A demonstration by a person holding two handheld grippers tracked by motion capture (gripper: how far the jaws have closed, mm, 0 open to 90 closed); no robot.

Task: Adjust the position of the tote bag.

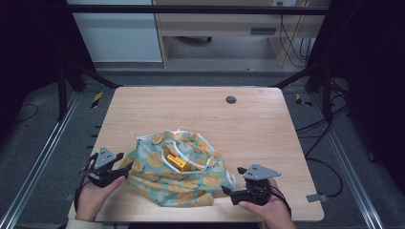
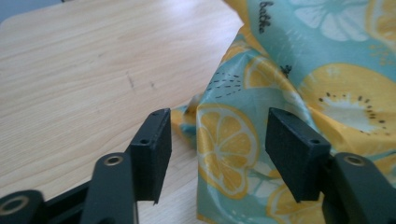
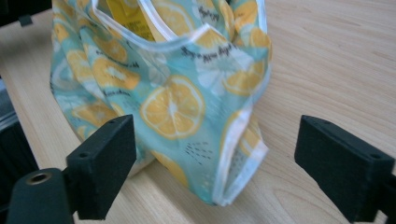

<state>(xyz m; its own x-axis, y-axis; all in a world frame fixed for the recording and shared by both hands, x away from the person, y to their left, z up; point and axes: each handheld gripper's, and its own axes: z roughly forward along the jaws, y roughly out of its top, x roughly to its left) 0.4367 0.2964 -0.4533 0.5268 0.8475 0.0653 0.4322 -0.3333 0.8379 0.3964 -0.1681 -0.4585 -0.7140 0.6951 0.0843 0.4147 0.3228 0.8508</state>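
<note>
A: So, starting at the left hand-held gripper (image 1: pixel 125 168): what sits ahead of it?

B: A crumpled teal cloth bag (image 1: pixel 179 169) printed with orange and lemon slices and some kiwi halves, edged in white piping. Its jaws stand apart, and the bag's near fold lies just in front of the gap, not pinched. To the gripper's left is bare wood.

A: Anything inside the bag?

B: A yellow packet (image 1: pixel 175 162) shows through the open mouth, between the two grippers.

A: And the right hand-held gripper (image 1: pixel 226 192)?

B: Also spread wide, holding nothing. The bag's white-trimmed corner (image 3: pixel 238 182) droops onto the wood just ahead of its jaws, between them but touching neither.

A: The surface?

B: A light wood-grain desk (image 1: pixel 267 124) with rounded corners and a small dark round cap (image 1: pixel 231 99) far beyond the bag. Around it, a black frame, grey floor, loose cables (image 1: pixel 325 138) to the right, and pale furniture at the back.
</note>
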